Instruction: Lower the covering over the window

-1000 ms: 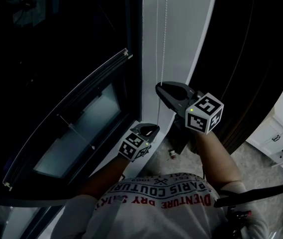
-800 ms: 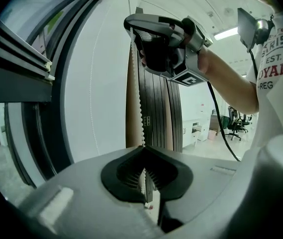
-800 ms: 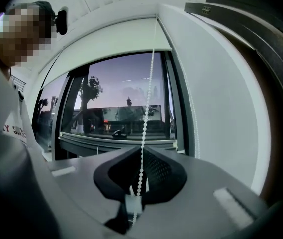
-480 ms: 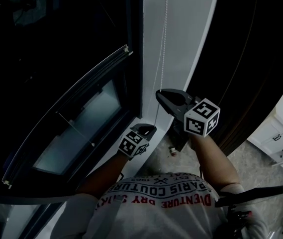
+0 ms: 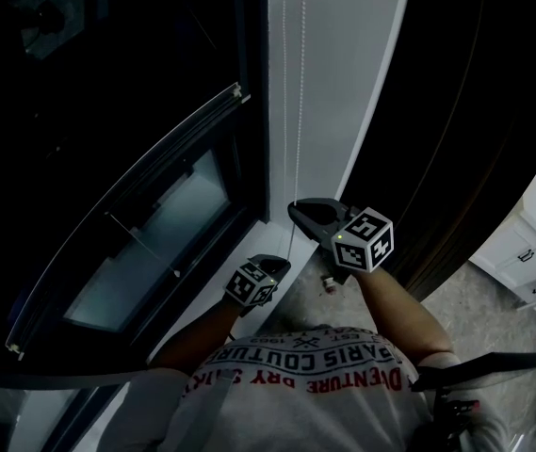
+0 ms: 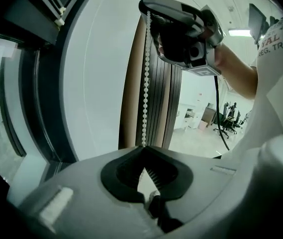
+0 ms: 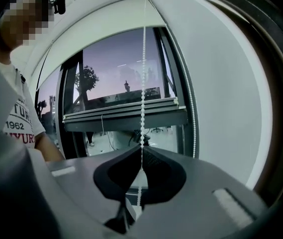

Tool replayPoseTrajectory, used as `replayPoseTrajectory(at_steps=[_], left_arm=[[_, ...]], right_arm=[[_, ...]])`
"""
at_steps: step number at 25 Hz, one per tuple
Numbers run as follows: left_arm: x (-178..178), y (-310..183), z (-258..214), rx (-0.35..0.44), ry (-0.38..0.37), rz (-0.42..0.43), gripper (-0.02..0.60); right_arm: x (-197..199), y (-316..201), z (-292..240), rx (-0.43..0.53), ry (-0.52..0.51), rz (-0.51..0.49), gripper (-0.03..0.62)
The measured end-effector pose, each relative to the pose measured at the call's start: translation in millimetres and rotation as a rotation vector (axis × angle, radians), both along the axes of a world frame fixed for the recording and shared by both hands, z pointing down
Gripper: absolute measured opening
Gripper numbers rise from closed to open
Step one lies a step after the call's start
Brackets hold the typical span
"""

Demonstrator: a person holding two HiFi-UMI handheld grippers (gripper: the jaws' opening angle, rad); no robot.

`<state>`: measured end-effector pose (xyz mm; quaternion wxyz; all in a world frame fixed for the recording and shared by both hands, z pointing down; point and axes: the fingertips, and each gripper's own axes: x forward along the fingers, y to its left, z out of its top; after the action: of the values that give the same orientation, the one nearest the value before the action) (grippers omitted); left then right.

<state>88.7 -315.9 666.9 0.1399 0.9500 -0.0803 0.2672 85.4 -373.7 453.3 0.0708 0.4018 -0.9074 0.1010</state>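
Both arms dropped lower vs a sec ago. Window (image 5: 145,252) mostly bare; blind (image 7: 106,31) looks high up, so plenty left to pull. Wall strip (image 5: 343,83) gives a clear run down, w/ window frame edge close beside. R hand-held gripper (image 5: 298,208) & L hand-held gripper (image 5: 284,264) both pinch bead chain (image 5: 300,83).

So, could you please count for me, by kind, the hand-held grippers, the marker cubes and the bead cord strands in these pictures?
Hand-held grippers: 2, the left hand-held gripper and the right hand-held gripper
Marker cubes: 2, one on the left, one on the right
Bead cord strands: 2, one in the middle, one nearer the wall
Total: 6
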Motion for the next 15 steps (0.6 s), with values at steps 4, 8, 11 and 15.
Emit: replayPoseTrajectory(at_steps=[4, 8, 11, 15], left_arm=[[-2.1, 11.7, 4.9, 0.001, -0.014, 0.058, 0.013], [-6.5, -2.4, -20.7, 0.054, 0.039, 0.045, 0.107], [-13.8, -17.6, -61.3, 0.070, 0.128, 0.031, 0.107], [-18.2, -36.5, -130.3, 0.062, 0.267, 0.057, 0.107]], right_arm=[[-0.2, 2.2, 11.1, -0.012, -0.021, -0.002, 0.011], [-0.9, 3.9, 13.0, -0.022, -0.008, -0.023, 0.011], [1.3, 4.4, 15.3, -0.018, 0.020, -0.026, 0.011], [3.9, 6.3, 18.2, 0.007, 0.078, -0.032, 0.008]])
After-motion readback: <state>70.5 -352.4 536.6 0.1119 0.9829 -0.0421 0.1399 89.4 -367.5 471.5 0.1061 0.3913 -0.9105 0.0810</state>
